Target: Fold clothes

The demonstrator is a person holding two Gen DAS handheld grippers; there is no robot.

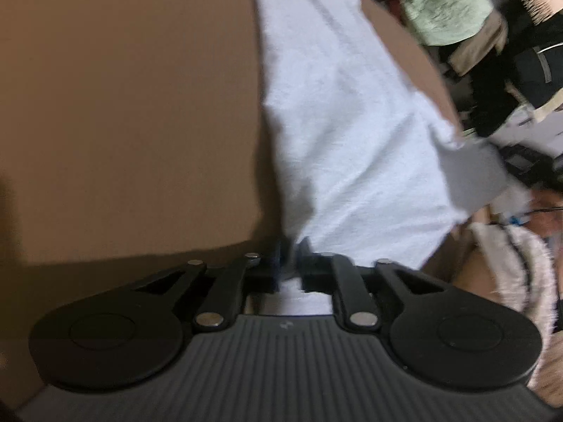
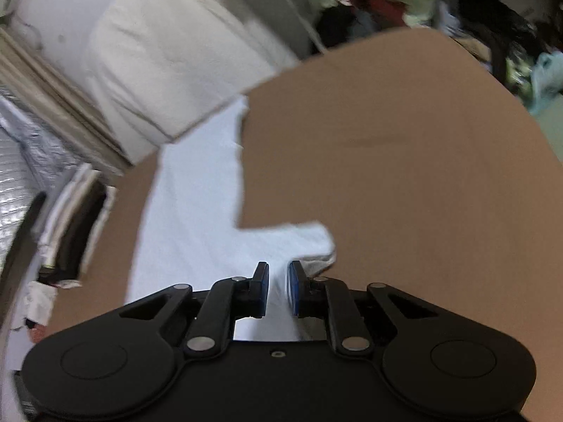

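Note:
A white garment [image 1: 352,123] lies flat on a brown board [image 1: 123,105]. In the left wrist view its near corner runs under my left gripper [image 1: 292,246]. The jaws stand a little apart, white cloth shows in the narrow gap, and blur hides the pads. In the right wrist view the same garment [image 2: 197,211] stretches away on the board [image 2: 404,176], with a short sleeve [image 2: 309,242] sticking out to the right. My right gripper [image 2: 278,270] hovers above the cloth beside that sleeve. It is open, its blue pads are bare and nothing is between them.
A heap of clothes, with a pale green one [image 1: 447,3] on top, lies beyond the board's far edge. A person's fluffy white sleeve [image 1: 520,274] is at the right. White bedding [image 2: 169,63] and a stack of folded clothes [image 2: 77,218] border the board's left side.

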